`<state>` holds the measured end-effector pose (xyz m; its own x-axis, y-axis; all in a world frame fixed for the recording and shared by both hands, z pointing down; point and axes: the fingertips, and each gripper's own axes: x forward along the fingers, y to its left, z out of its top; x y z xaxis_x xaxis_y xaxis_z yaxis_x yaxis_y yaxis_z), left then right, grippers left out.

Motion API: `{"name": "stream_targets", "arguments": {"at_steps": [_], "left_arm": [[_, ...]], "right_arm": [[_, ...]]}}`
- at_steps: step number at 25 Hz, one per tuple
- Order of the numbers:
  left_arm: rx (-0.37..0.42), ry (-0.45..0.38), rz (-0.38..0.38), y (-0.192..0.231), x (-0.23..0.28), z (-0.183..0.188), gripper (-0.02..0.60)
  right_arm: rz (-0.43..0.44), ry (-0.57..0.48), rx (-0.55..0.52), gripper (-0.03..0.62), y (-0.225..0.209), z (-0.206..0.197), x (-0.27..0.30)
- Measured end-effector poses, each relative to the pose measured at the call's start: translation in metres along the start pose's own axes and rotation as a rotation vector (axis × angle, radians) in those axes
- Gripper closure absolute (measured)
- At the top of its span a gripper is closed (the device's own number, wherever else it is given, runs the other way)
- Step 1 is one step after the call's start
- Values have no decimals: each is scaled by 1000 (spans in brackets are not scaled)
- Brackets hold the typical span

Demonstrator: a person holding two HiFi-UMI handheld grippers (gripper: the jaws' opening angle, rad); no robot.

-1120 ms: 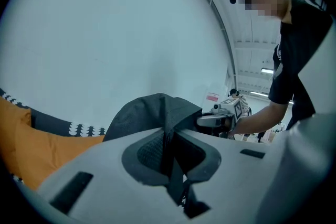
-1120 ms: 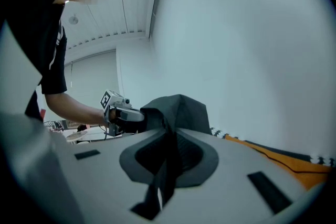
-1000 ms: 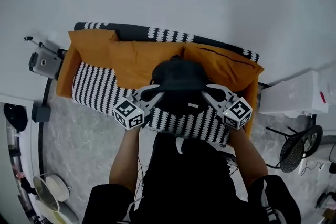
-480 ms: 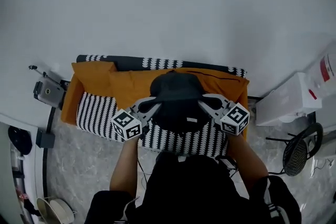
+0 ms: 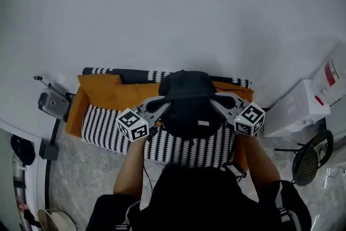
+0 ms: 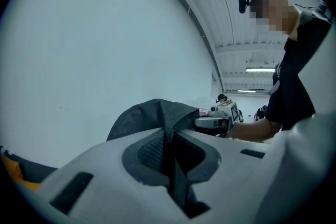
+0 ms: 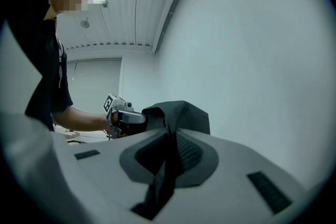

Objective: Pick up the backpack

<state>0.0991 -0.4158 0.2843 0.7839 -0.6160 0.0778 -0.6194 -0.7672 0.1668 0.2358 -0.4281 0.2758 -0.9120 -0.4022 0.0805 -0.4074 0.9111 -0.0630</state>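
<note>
The left claw (image 5: pixel 162 106) is pinching a fold of the dark backpack (image 5: pixel 188 104), its jaws nearly together on the fabric, and the right claw (image 5: pixel 217 101) is pinching the opposite side the same way, its jaws narrow on a strip of the cloth. The backpack is being held between the two claws, its bulk sitting just beyond both sets of fingertips, and each claw is facing the other across it. Below and beyond the claws, a black-and-white striped sofa (image 5: pixel 105 128) with orange cushions (image 5: pixel 100 92) is standing against the pale wall (image 5: pixel 173 2).
</note>
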Motion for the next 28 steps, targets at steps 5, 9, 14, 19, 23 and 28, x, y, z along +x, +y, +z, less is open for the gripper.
{"name": "stream_targets", "arguments": {"at_steps": [5, 9, 14, 19, 23, 28], "left_arm": [[40, -19, -16, 0, 13, 31, 541], [89, -29, -29, 0, 22, 61, 541], [142, -58, -45, 0, 26, 100, 541], [172, -90, -58, -2, 30, 138, 543], [194, -118, -65, -4, 32, 168, 543], [212, -144, -67, -5, 33, 196, 543]], "right_arm": [[-3, -41, -25, 559, -12, 31, -6], [-13, -76, -43, 557, -23, 58, -8], [-19, -118, -82, 557, -29, 94, -8], [-20, -156, -139, 558, -34, 134, -11], [-21, -185, -172, 558, -34, 165, -14], [-16, -202, -223, 557, -32, 195, -17]]}}
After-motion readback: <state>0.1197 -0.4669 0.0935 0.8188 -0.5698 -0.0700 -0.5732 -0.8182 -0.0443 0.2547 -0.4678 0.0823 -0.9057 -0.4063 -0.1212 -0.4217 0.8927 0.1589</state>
